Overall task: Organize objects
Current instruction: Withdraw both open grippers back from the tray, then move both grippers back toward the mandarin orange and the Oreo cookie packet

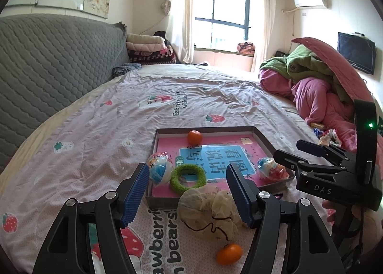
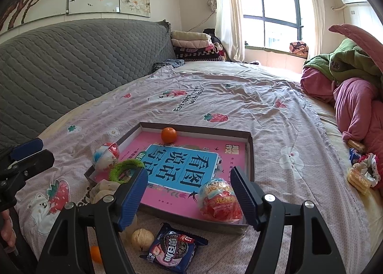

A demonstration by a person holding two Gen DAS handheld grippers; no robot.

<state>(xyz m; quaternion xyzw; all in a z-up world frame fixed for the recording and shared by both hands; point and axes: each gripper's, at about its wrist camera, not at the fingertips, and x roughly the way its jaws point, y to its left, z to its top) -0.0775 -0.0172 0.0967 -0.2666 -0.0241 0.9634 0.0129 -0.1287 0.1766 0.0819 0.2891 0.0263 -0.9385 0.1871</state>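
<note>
mesh pouch between our left tongs

left tongs (image 1: 186, 198) spread wide, empty, straddling the mesh pouch (image 1: 208, 211) lying crosswise on the bed, touching the tray (image 1: 261, 136) front wall. right tongs (image 2: 190, 196) also wide, empty, farther right over the red candy egg (image 2: 219, 202). left is nearer.

A shallow box (image 2: 250, 152) sits on the bed (image 2: 275, 111), a booklet (image 2: 182, 166) flat inside it. One tangerine (image 2: 169, 134) rests at the box's far edge; a wrapped egg toy (image 2: 219, 199) lies in its near right corner. A ring (image 1: 188, 175) leans over the near left rim beside another egg toy (image 1: 159, 168). In front of the box lie a mesh pouch (image 1: 208, 214), a walnut (image 2: 142, 239), a cookie packet (image 2: 173, 248) and a second tangerine (image 1: 229, 253).
</note>
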